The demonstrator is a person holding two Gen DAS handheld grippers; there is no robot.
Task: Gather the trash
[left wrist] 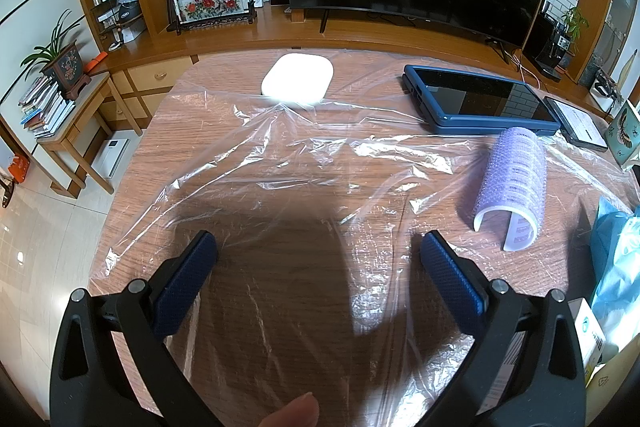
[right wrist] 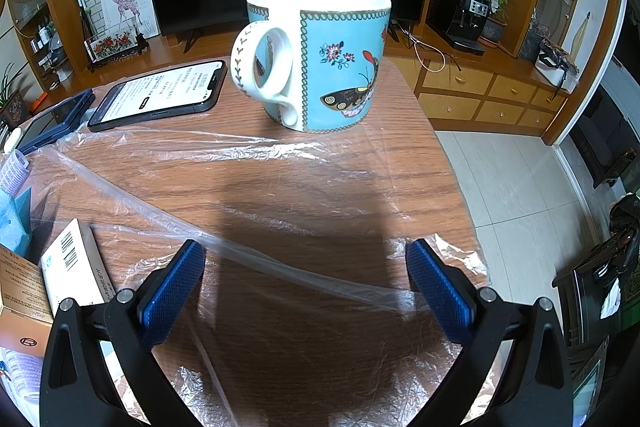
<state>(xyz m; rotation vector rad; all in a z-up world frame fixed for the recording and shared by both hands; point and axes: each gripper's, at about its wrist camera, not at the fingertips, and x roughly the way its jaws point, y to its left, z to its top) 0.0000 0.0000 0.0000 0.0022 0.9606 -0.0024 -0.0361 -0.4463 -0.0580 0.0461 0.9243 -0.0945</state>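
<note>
I see the wooden worktop under a crumpled clear plastic sheet. My left claw and right claw both hover spread wide over it, holding nothing. The curled bubble wrap lies beside the tablet.

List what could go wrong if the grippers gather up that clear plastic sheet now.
1. The mug seems to stand on the clear plastic sheet's far edge; pulling could tip it.
2. The white case and the tablet touch the sheet too and may get dragged along.
3. Both grippers are open; thin film may slip.
</note>
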